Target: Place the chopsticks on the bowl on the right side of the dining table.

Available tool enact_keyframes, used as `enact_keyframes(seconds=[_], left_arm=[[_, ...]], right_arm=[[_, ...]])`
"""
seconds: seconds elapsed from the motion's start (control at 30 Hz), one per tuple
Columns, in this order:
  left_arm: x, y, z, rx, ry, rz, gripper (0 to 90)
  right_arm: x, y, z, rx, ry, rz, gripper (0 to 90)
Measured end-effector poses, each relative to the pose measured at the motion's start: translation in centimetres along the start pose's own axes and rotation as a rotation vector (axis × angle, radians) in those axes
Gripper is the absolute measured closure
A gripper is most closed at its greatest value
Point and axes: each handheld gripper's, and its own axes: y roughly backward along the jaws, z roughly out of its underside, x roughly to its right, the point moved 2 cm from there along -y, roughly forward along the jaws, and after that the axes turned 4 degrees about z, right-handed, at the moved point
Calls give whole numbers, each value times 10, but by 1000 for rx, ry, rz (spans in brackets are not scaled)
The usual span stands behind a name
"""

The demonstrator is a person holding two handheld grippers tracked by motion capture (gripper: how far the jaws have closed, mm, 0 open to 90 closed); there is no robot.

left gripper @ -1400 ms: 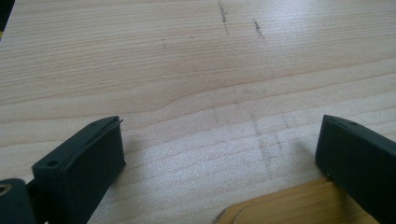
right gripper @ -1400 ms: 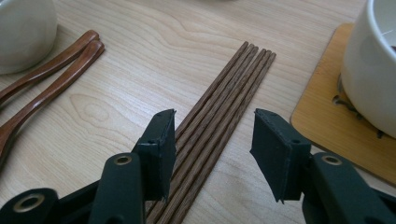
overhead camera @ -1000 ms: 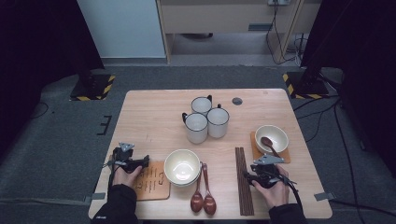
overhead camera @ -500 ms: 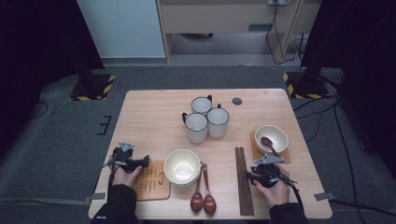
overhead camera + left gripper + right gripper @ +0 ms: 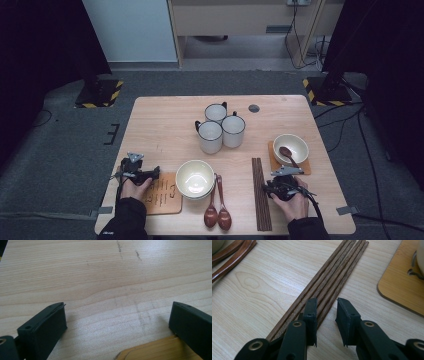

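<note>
Right gripper (image 5: 325,312): jaws narrow but not shut, and they have just been closing. They straddle the rightmost sticks of the bundle of dark brown wooden chopsticks (image 5: 329,280); the left pad sits on top of the bundle, the right pad just off its right edge. Whether the pads actually press a stick I cannot tell, and nothing is lifted. In the right gripper view the chopsticks run from 7 o'clock up to 1 o'clock, flat on the light wooden table (image 5: 262,302).

High view: right gripper (image 5: 274,186) at the near end of the chopsticks (image 5: 260,192), the person's right hand (image 5: 294,202) behind it at 5 o'clock. At 1 o'clock from it, a cream bowl with a brown spoon inside (image 5: 291,148) on a square bamboo coaster (image 5: 272,157).

Left gripper (image 5: 117,320): jaws wide apart, nothing between them but bare table, tips low over the wood. Corner of a flat bamboo board (image 5: 155,350) just inside the right jaw at 5 o'clock.

High view: left gripper (image 5: 142,173) at the table's 8 o'clock corner, left hand (image 5: 134,189) on it, bamboo board (image 5: 162,195) beside it. At 3 o'clock from that, an empty cream ceramic bowl (image 5: 195,178), then two dark wooden spoons (image 5: 218,212) lying between bowl and chopsticks. Three white enamel mugs with dark rims (image 5: 220,130) are clustered at the table's centre, well apart from both grippers.
</note>
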Motion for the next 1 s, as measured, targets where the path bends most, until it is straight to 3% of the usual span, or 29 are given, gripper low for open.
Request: enact_keyframes(seconds=[0.43, 1.0], left_arm=[[0, 0, 0, 0, 0, 0, 1], [0, 0, 0, 0, 0, 0, 1]], right_arm=[[1, -2, -1, -29, -1, -4, 763], [5, 0, -1, -61, 13, 50, 826]])
